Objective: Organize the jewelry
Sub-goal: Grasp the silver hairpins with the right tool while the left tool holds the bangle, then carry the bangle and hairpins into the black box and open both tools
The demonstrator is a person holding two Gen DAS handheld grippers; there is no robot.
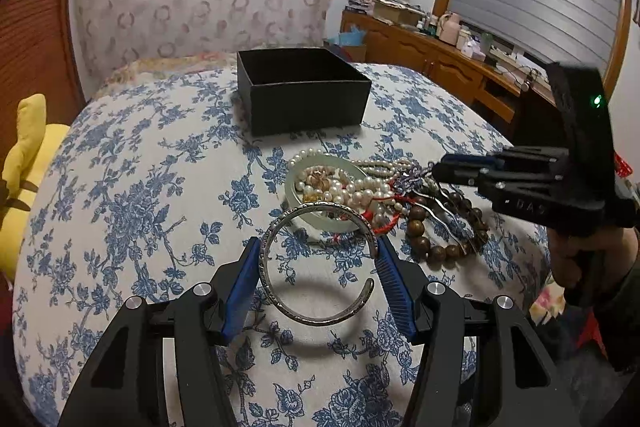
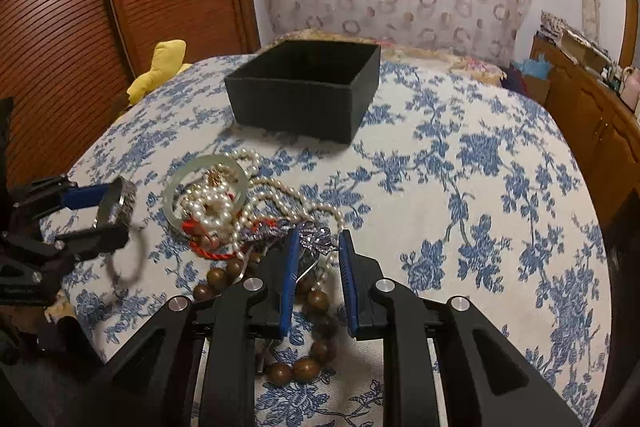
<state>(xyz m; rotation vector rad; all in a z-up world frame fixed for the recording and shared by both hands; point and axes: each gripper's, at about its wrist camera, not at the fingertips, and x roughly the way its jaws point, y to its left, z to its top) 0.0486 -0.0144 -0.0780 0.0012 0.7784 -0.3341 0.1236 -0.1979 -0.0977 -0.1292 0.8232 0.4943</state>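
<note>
My left gripper is shut on a silver open cuff bracelet, which lies flat between the blue pads just above the floral bedspread; the right wrist view shows that gripper at the left edge. My right gripper has its pads against a purple beaded ornament on top of the jewelry pile. The pile holds a pale jade bangle, pearl strands, a red cord and a brown wooden bead bracelet. An open black box stands beyond the pile.
A yellow plush toy lies at the bed's left edge by a slatted wooden panel. A cluttered wooden dresser runs along the right under a window. A person's hand holds the right gripper.
</note>
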